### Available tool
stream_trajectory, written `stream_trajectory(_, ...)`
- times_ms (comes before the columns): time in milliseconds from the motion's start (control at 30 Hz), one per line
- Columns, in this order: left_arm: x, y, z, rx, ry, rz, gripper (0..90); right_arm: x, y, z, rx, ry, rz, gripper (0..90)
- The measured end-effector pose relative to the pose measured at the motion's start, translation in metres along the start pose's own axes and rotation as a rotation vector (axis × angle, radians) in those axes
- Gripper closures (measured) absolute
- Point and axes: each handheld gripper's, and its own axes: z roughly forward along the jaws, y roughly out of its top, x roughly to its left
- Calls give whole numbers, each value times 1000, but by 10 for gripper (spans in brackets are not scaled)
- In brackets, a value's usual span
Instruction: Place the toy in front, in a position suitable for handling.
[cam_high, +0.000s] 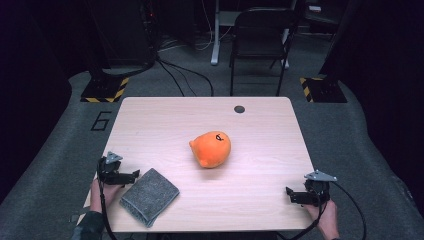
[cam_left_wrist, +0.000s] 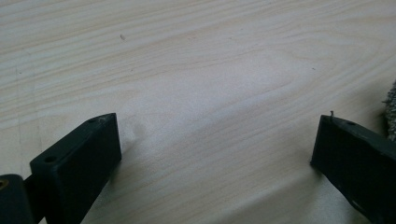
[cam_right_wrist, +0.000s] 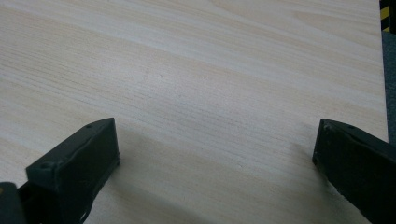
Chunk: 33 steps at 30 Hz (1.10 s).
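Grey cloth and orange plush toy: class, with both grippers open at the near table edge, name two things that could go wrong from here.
The grey cloth lies flat beside the left gripper, so the jaws may pinch one layer or just push it along. The orange plush toy is rounded and stands apart mid-table; a nudge from the right gripper could roll it away.

Black chair (cam_high: 261, 35) beyond the table (cam_high: 165, 120).

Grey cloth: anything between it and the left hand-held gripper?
Nothing visible. The left hand-held gripper sits open right beside the grey cloth, with bare table between its jaws. The orange plush lies farther off, mid-table.
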Motion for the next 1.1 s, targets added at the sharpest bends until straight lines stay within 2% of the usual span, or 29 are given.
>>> stream_trajectory(33,1,0,-1,3,-11,-1,7,0,0,0,0,0,2,0)
stream_trajectory(100,3,-1,-3,-23,-20,-15,4,0,0,0,1,0,1,0)
stream_trajectory(167,4,-2,-4,-27,-11,-15,5,0,0,0,2,0,1,0)
stream_trajectory(200,6,-1,-8,-18,1,-13,5,0,0,0,2,0,1,0)
stream_trajectory(233,8,0,-16,-43,-12,-24,5,0,0,1,-1,1,3,0)
stream_trajectory(267,8,0,-16,-43,-12,-24,5,0,0,1,-1,1,3,0)
stream_trajectory(300,7,3,-26,-60,-27,-29,0,0,1,1,-4,1,2,0)
stream_trajectory(333,7,3,-26,-60,-27,-29,0,-1,1,1,-2,0,-10,0)
stream_trajectory(367,2,4,-37,-76,-29,-26,0,-1,1,1,2,2,-7,0)
stream_trajectory(400,-2,5,-42,-82,-50,-17,0,0,1,1,7,0,0,0)
stream_trajectory(467,-10,6,-49,-95,-66,-6,0,-1,2,1,10,3,-9,0)
stream_trajectory(533,-22,9,-56,-95,-96,24,0,-1,2,1,13,3,-8,0)
stream_trajectory(567,-26,10,-58,-101,-112,26,0,-1,2,1,15,6,-9,0)
stream_trajectory(633,-39,13,-61,-89,-156,46,0,-1,2,1,15,5,-8,0)
stream_trajectory(667,-39,13,-61,-89,-156,46,0,-1,2,1,15,5,-8,0)
stream_trajectory(700,-48,14,-62,-89,-172,68,0,-1,3,1,22,3,-5,0)
stream_trajectory(733,-61,16,-62,-67,-207,101,0,0,3,0,22,1,3,0)
stream_trajectory(767,-68,16,-61,-57,-217,118,0,-1,3,0,24,-3,-4,0)
stream_trajectory(833,-81,15,-58,-23,-189,151,0,-2,4,-2,21,-6,0,0)
stream_trajectory(867,-81,15,-58,-23,-189,151,0,-2,4,-2,21,-6,0,0)
stream_trajectory(900,-88,14,-57,-6,-189,151,0,-1,7,-8,0,0,11,0)
stream_trajectory(1100,-98,9,-47,64,-203,181,0,7,14,-18,-39,18,5,0)
